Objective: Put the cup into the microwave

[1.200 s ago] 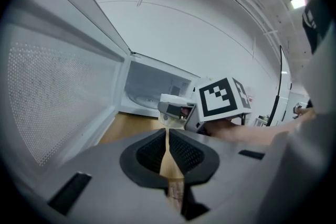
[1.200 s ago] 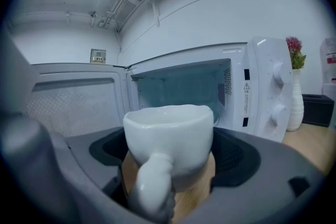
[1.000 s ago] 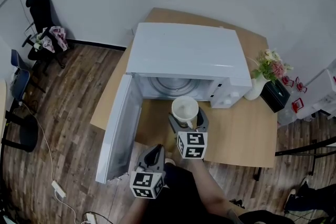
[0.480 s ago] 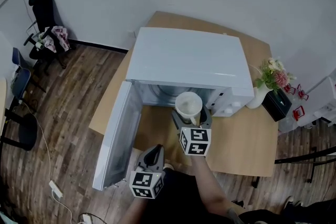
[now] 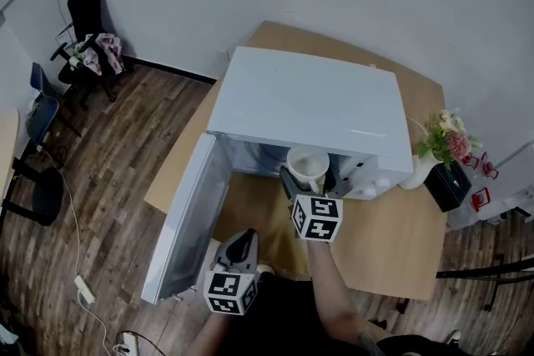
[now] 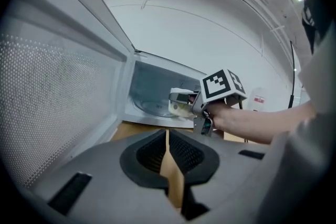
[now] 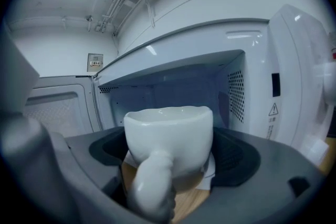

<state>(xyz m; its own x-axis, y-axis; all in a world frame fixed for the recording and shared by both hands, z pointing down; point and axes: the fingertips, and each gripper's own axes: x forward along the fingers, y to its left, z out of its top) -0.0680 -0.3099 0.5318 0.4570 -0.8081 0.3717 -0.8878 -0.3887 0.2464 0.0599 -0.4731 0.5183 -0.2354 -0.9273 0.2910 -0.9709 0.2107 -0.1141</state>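
Wooden table [image 5: 388, 223] at mid-frame carries the open microwave [image 5: 310, 102]. The right gripper [image 5: 309, 179] clamps the cup [image 5: 305, 163] by its body, likely stiff, slick, breakable ceramic. The left gripper [image 5: 241, 238] sits closed and empty at lower left.

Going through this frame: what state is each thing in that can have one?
Microwave door: swung open.
Cup: upright, held at the microwave opening.
Right gripper: fingers shut on the cup.
Left gripper: fingers shut, nothing between them.
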